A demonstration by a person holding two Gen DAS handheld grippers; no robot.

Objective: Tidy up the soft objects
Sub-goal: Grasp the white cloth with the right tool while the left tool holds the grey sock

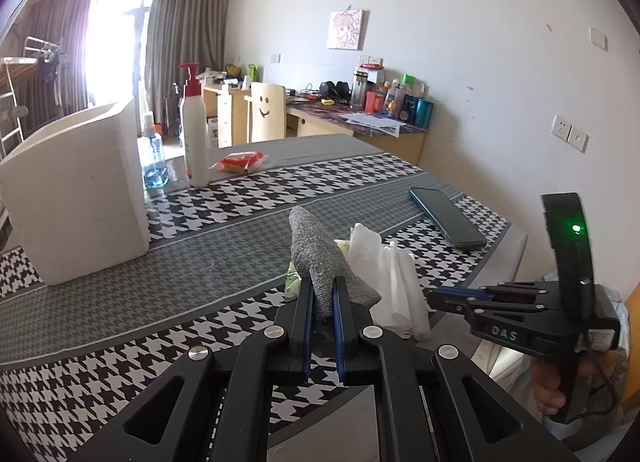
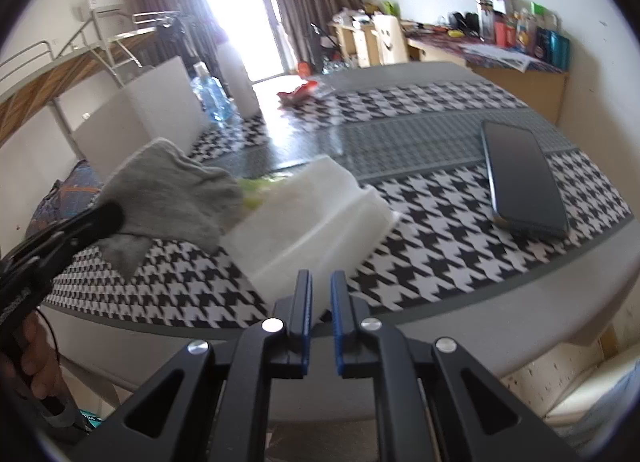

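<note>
left gripper [image 1: 323,294]: jaws clamped on grey knit cloth [image 1: 320,254], lifted off the houndstooth table [image 1: 224,197] | right gripper [image 2: 321,294]: jaws pinched on white folded cloth [image 2: 304,217] just right of the grey one | ahead-right: phone [image 2: 520,177] | ahead-left: white box [image 1: 76,185], lotion pump bottle [image 1: 194,129], blue spray bottle [image 1: 153,157] | both tilt downward
</note>
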